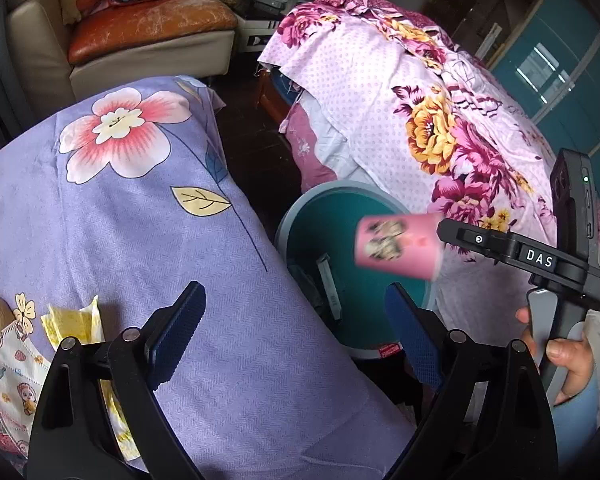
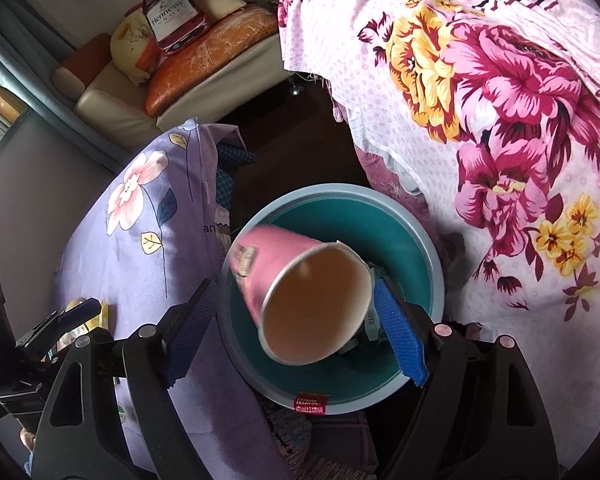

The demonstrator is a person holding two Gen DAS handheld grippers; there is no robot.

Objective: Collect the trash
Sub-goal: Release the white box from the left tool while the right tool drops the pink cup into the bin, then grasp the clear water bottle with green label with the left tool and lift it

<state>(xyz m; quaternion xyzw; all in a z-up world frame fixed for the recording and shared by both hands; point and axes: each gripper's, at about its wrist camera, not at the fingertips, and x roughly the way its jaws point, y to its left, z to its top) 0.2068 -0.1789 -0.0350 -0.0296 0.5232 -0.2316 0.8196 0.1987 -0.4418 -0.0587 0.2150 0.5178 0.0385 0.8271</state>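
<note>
Because the right tongs (image 2: 296, 328) stand wide apart directly above the teal trash bin (image 2: 428, 248), the pink paper cup (image 2: 300, 296) seems to be in the act of dropping: it sits between the two blue pads but neither pad appears to press on it, and its outline is smeared with motion blur. From the left wrist view the cup (image 1: 398, 246) hangs free in the air over the bin's mouth (image 1: 320, 232), just beside the tip of the right tongs (image 1: 456, 234), which a hand (image 1: 568, 360) grips by the handle. Judging by both views, the cup lies tilted nearly on its side, its long axis running roughly level, with the open mouth turned back toward the right tongs and the closed base pointing away toward the lilac flowered cloth (image 1: 140, 220). Inside it looks brownish and holds nothing that can be made out. Some flat wrappers already lie at the bottom of the bin. As for the left tongs (image 1: 296, 340), they too are spread wide and hold nothing, poised above the edge of the lilac cloth where it meets the bin. More litter waits on that cloth at the left: a crumpled yellow-and-white wrapper (image 1: 74, 322) and a printed face mask (image 1: 14, 376), both well apart from the bin.
</note>
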